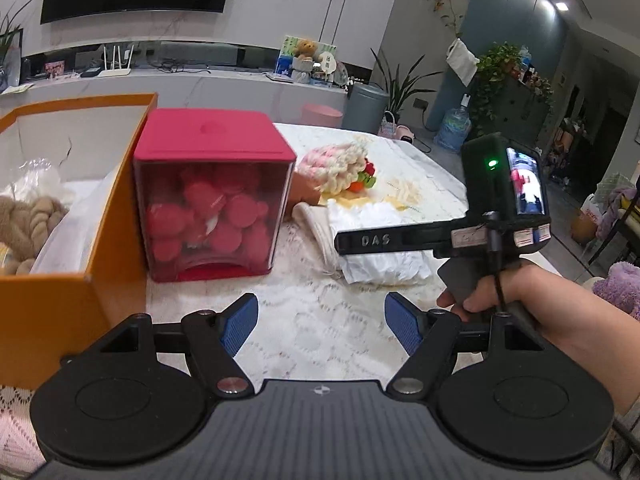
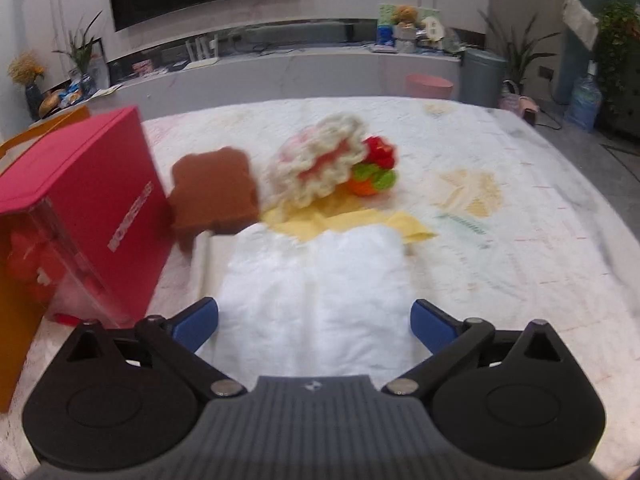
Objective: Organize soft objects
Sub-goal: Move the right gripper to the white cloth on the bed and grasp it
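Scene: soft items are spread on a lace-covered table (image 2: 520, 216), beside a red storage cube (image 1: 212, 196) and an open orange box (image 1: 60, 280).
Left gripper: the left gripper (image 1: 320, 322) is held over bare tablecloth with its blue pads wide apart; nothing is seen between them.
Right gripper: the right gripper (image 2: 314, 326) is spread wide as well, with nothing pinched; in the left wrist view its black body and the hand (image 1: 500, 300) carrying it are seen off to the right.
Task thing: a white folded cloth (image 2: 316, 292) is laid flat on the table, directly ahead of and under the right gripper, its near edge framed between the two blue pads.
Long axis: the cloth is seen to run away from the right gripper towards the far side of the table, roughly along the pointing line.
Nearer hand: the right is judged nearer; from the left gripper the cloth lies ahead and to the right, past open tablecloth.
Behind the cloth: a yellow cloth (image 2: 384, 224) is partly tucked under its far end; a brown toast-shaped plush (image 2: 214, 192) and a crocheted cream-and-pink piece (image 2: 316, 164) are placed beyond.
Orange box: a beige braided plush (image 1: 24, 220) and white wrapping are already inside.
Next move, judged: the white cloth's near edge is likely to be pinched by the right gripper.
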A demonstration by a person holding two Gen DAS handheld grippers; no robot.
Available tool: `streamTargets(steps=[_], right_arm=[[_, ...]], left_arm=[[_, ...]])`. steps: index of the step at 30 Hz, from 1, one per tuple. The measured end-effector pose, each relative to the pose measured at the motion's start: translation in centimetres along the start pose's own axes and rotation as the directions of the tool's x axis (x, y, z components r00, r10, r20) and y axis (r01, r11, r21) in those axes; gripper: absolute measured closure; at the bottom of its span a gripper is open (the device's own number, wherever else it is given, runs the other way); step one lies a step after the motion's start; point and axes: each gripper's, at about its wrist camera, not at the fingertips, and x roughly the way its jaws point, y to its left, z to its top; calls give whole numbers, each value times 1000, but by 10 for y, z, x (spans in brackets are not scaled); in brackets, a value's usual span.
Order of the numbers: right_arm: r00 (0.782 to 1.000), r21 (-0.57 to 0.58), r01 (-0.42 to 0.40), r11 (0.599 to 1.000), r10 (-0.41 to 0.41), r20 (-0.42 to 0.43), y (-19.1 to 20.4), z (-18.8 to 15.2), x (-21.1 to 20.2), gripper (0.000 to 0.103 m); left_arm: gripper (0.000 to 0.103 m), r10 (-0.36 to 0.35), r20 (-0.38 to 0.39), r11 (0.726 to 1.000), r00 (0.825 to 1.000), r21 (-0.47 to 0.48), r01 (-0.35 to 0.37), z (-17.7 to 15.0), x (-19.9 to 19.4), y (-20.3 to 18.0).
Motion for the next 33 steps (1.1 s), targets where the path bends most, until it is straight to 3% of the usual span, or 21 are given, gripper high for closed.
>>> streamTargets(steps=[3,5,8,10,12,14,15,19,21,23,24,25,33], right_arm=[[1000,-72,26,997,-25,11,9,-6,1,3],[1000,-59,-13,998,14,10,4,-9,-2,10],[1000,-21,-4,1000,4,5,-8,-7,-9,34],[1000,20,20,1000,-20,-4,-20,-4,-13,71],[1000,67,17,998,-15,-26,-34,0,-18,77],[998,99,8,995,-2,-56,-47,4,-25,90],[998,99,23,995,-16,-68,-50,5,-29,103],[992,73,50,996,-41,-121,-60,7,-47,103],[993,66,54,996,-47,-105,-62,8,-57,94],[998,97,48,994,-43,-50,-65,9,-66,39],[998,119,55,991,-53,-16,-65,9,-68,5],[998,135,58,989,-61,16,-65,8,-68,5],[999,143,-51,988,52,1,-31,12,-19,2]], left_arm=[[18,4,-3,1000,1000,4,-4,-2,-2,0],[18,-4,-4,1000,1000,-1,4,-1,-3,0],[18,-19,6,1000,1000,-6,19,2,-5,-1],[18,-27,12,1000,1000,-5,27,3,-9,-1],[18,-29,17,1000,999,5,29,4,-11,-3],[18,-25,17,1000,1000,6,25,4,-11,-4],[18,-28,13,1000,1000,5,28,5,-11,-5],[18,-54,10,999,999,-10,54,7,-10,-5],[18,-60,0,998,998,-21,60,7,-7,-5],[18,-60,-7,998,998,-32,60,8,-5,-4],[18,-61,-7,997,998,-37,60,9,-5,-3],[18,-61,-5,997,998,-40,61,9,-6,-3],[18,-42,-15,997,999,-70,41,10,-2,6]])
